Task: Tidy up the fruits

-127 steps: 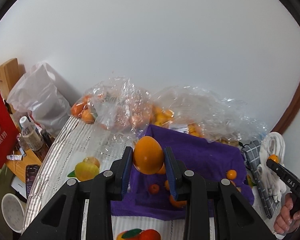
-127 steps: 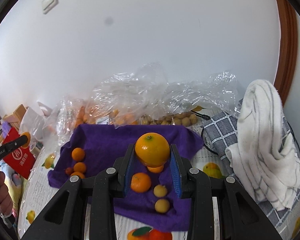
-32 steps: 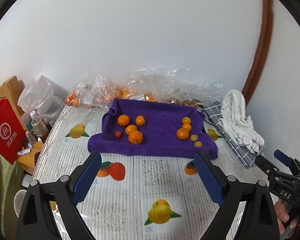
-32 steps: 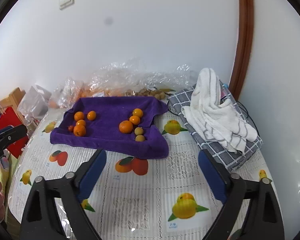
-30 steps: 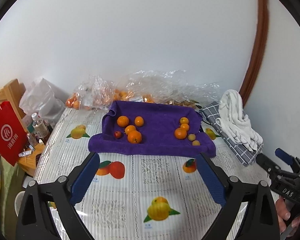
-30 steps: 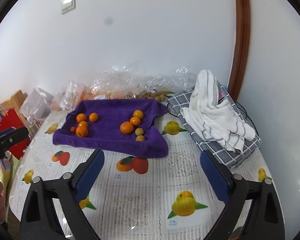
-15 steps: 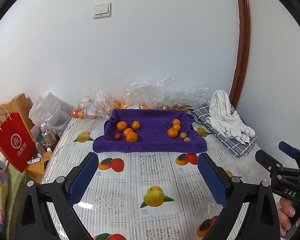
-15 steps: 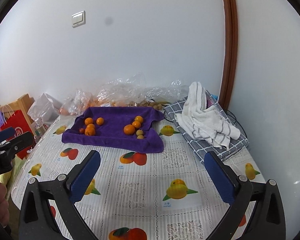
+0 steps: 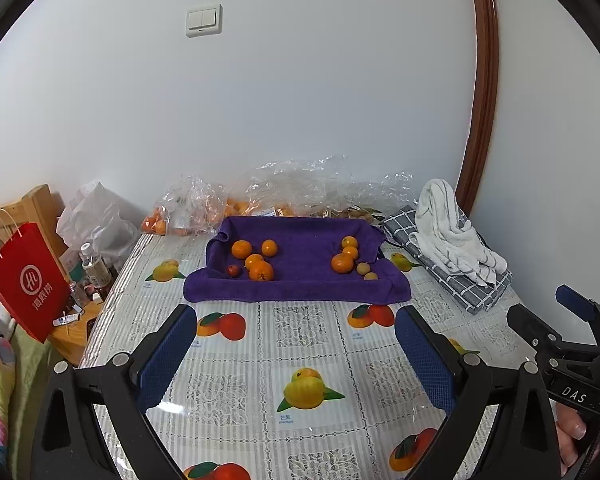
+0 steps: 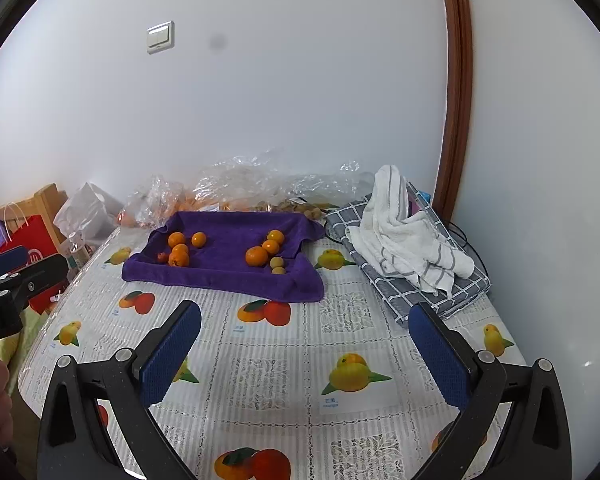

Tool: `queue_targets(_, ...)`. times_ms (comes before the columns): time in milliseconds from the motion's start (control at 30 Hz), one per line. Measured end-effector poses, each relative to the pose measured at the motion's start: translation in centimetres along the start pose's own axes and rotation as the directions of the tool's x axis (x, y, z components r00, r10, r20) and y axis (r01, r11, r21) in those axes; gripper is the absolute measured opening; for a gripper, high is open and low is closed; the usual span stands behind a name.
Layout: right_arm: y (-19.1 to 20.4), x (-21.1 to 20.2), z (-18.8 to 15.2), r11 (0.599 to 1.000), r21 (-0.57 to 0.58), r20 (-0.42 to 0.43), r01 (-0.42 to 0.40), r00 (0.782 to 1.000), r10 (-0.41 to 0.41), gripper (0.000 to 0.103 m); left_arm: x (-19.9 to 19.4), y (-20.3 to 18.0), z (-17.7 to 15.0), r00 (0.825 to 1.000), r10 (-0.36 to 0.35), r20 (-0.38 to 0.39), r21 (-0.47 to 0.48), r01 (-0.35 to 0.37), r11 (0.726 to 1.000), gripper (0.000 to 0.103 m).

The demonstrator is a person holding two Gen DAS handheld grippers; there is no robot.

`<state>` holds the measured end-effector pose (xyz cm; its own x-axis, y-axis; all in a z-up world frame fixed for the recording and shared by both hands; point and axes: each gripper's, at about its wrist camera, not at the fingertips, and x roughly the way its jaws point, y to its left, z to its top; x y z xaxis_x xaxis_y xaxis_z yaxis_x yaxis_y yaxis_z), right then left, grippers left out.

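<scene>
left gripper (image 9: 296,356) jaws spread, right gripper (image 10: 305,356) likewise

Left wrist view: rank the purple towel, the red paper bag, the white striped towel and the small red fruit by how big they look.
1. purple towel, clearly the largest.
2. red paper bag and white striped towel: similar in apparent size, and the bag sits nearer the camera, so I won't rank them.
3. small red fruit, the smallest.

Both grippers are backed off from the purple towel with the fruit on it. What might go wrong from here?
1. The two small pale fruits sit close to the purple towel's front right edge; a nudge might roll them onto the table.
2. In the left group, the oranges and a small red fruit touch, so a wide-open left gripper reaching for one may knock its neighbours.
3. The right gripper passes close to the white towel and may snag it.
</scene>
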<state>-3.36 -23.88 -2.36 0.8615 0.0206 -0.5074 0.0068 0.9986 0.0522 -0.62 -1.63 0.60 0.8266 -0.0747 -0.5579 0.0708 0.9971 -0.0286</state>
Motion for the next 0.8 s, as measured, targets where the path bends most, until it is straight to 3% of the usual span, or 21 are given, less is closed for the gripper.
queue_targets(800, -0.12, -0.29, -0.17, 1.0, 0.01, 0.005, 0.009, 1.0, -0.009, 0.102, 0.19, 0.18, -0.14, 1.0, -0.004, -0.004, -0.002, 0.004, 1.0, 0.1)
